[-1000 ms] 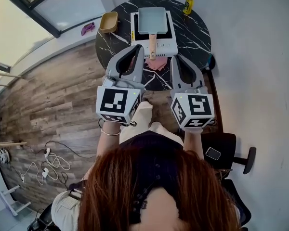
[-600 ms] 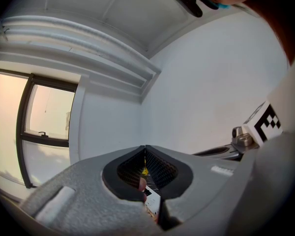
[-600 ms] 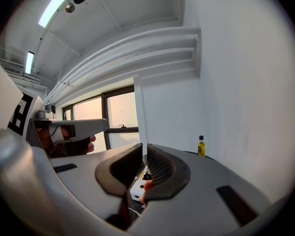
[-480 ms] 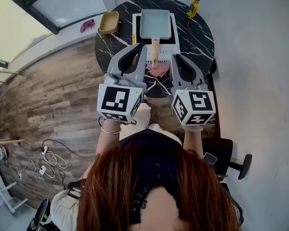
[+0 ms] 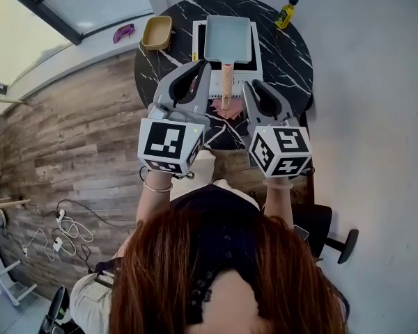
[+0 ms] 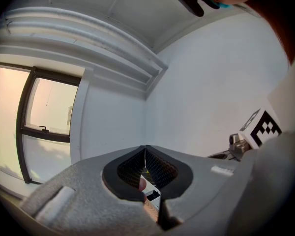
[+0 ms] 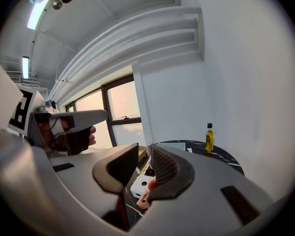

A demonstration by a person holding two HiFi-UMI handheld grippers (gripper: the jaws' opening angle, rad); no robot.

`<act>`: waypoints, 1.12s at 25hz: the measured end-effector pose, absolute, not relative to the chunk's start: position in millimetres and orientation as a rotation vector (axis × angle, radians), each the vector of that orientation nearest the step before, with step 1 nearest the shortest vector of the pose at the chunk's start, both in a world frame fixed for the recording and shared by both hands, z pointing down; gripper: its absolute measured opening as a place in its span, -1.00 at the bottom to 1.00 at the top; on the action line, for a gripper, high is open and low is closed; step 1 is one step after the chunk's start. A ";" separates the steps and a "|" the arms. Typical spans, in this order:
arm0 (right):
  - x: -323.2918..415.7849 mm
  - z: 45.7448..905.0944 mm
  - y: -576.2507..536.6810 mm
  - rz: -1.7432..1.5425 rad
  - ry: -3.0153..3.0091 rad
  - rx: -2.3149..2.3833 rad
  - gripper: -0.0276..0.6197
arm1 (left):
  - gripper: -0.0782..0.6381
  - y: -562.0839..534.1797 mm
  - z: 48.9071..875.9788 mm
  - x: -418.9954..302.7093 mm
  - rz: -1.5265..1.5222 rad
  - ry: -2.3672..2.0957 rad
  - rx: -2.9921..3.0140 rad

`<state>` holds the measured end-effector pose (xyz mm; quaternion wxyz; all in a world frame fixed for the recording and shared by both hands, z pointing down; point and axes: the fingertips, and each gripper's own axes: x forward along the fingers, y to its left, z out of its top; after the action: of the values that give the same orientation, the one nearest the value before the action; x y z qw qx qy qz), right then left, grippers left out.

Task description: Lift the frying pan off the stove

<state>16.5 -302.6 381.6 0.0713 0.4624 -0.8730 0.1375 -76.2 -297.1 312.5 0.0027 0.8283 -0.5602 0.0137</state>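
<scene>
A light-blue rectangular frying pan (image 5: 228, 39) sits on a white stove (image 5: 254, 67) on the round black marble table (image 5: 289, 51). Its wooden handle (image 5: 226, 88) points toward me. My left gripper (image 5: 202, 66) hovers just left of the handle, its jaws shut with nothing between them (image 6: 145, 149). My right gripper (image 5: 249, 87) hangs just right of the handle; its jaws (image 7: 145, 149) have just been opening and stand a little apart, empty. Through their gap I see the stove (image 7: 141, 185) and the handle's end (image 7: 143, 199).
A pink cloth (image 5: 228, 110) lies under the handle's end. A yellow dish (image 5: 157, 32) stands at the table's far left, an oil bottle (image 5: 287, 12) at the far right. A black chair (image 5: 329, 229) is at my right. Cables (image 5: 70, 225) lie on the wooden floor.
Both grippers have moved forward toward the stove and now flank the pan's handle. The right jaws have parted slightly. The pan has not moved.
</scene>
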 end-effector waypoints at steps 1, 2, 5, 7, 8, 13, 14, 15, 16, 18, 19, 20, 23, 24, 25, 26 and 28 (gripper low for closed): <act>14.7 384.9 -305.7 0.419 -2.617 1.383 -0.64 | -0.74 -301.0 314.3 -77.6 0.043 -1.752 2.593; 13.3 388.0 -309.0 0.427 -2.609 1.378 -0.63 | -0.74 -304.8 315.8 -78.7 0.042 -1.747 2.591; 8.8 397.9 -319.4 0.468 -2.592 1.358 -0.59 | -0.74 -316.3 318.6 -81.3 0.039 -1.728 2.591; 4.5 406.4 -326.0 0.511 -2.583 1.338 -0.55 | -0.74 -323.4 320.9 -83.8 0.037 -1.716 2.591; 2.5 410.9 -329.2 0.533 -2.576 1.330 -0.53 | -0.74 -327.0 322.5 -85.2 0.037 -1.711 2.590; -6.0 430.5 -345.2 0.611 -2.529 1.311 -0.47 | -0.74 -344.9 327.8 -95.2 0.034 -1.695 2.586; -7.1 434.3 -348.5 0.625 -2.521 1.309 -0.46 | -0.74 -348.5 328.8 -97.0 0.035 -1.692 2.585; -7.9 438.3 -351.7 0.641 -2.513 1.306 -0.45 | -0.74 -352.2 330.2 -98.4 0.036 -1.689 2.584; -8.4 442.5 -354.7 0.659 -2.505 1.304 -0.44 | -0.74 -355.8 331.9 -99.7 0.037 -1.685 2.582; -9.5 450.6 -360.2 0.698 -2.489 1.298 -0.42 | -0.74 -362.6 335.5 -102.1 0.040 -1.675 2.576; -10.2 454.6 -362.7 0.718 -2.480 1.293 -0.41 | -0.74 -365.8 337.4 -103.3 0.043 -1.671 2.573; -11.1 458.8 -365.1 0.738 -2.471 1.286 -0.40 | -0.74 -369.0 339.3 -104.4 0.045 -1.666 2.570; -14.2 472.8 -372.1 0.798 -2.447 1.262 -0.35 | -0.74 -378.4 346.1 -107.0 0.047 -1.654 2.562; -15.1 477.4 -374.3 0.814 -2.439 1.256 -0.34 | -0.74 -381.5 348.9 -107.7 0.049 -1.651 2.559; -15.7 481.9 -376.1 0.829 -2.431 1.251 -0.34 | -0.74 -384.2 352.3 -108.3 0.054 -1.647 2.555; -16.3 486.3 -377.5 0.846 -2.423 1.245 -0.33 | -0.74 -386.4 355.8 -108.8 0.061 -1.643 2.550; -17.8 494.3 -380.1 0.879 -2.410 1.231 -0.30 | -0.74 -390.0 361.7 -109.9 0.075 -1.635 2.541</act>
<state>-17.8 -380.1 494.3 0.1473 0.4280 -0.8377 0.3056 -109.9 -390.0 361.7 0.0596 0.8391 -0.5401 0.0248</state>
